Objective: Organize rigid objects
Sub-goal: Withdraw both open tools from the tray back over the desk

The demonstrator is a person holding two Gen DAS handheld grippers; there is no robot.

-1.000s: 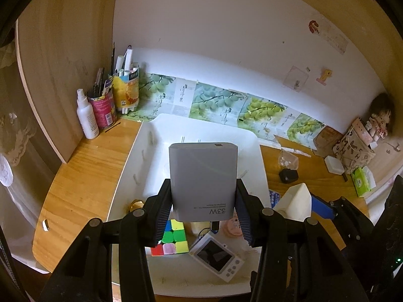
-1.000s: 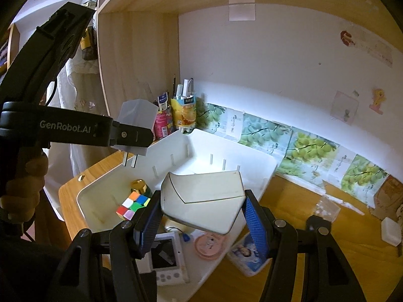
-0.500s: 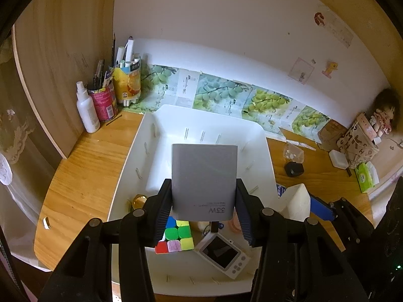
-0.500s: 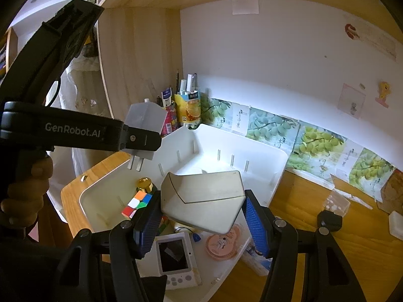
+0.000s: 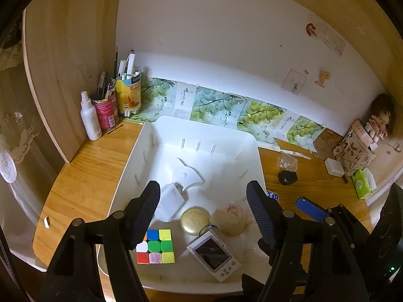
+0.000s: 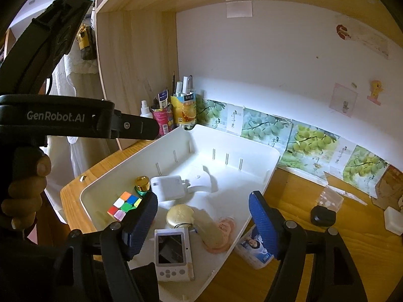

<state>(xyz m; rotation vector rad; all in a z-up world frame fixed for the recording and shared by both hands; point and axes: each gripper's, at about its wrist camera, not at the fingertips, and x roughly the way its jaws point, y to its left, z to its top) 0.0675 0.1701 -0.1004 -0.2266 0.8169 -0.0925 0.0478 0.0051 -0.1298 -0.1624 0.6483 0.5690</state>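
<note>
A white bin (image 5: pixel 252 141) (image 6: pixel 273 154) sits on the wooden desk. Inside lie a white charger (image 5: pixel 171 205) (image 6: pixel 167 187), a white fan-shaped piece (image 5: pixel 186 175) (image 6: pixel 200 180), a Rubik's cube (image 5: pixel 155 246) (image 6: pixel 124 205), a round gold compact (image 5: pixel 194 220) (image 6: pixel 179 215), a small white camera (image 5: pixel 213 254) (image 6: pixel 172 253) and a beige item (image 5: pixel 226 221) (image 6: pixel 210 229). My left gripper (image 5: pixel 204 211) is open and empty above the bin's near half. My right gripper (image 6: pixel 202 222) is open and empty above the bin's right front. The left gripper's arm (image 6: pixel 75 123) shows in the right wrist view.
Pen cups (image 5: pixel 127 93) and a spray bottle (image 5: pixel 89 118) stand at the back left corner. To the right of the bin lie a tissue pack (image 6: pixel 254 248), a black cap (image 5: pixel 287 177) (image 6: pixel 322 215), a blue object (image 5: pixel 311 207), a small white box (image 5: pixel 333 167) and a green tissue pack (image 5: pixel 362 181).
Both grippers opened. The left let go of the white charger and the right let go of the fan-shaped piece; both now lie in the bin.
</note>
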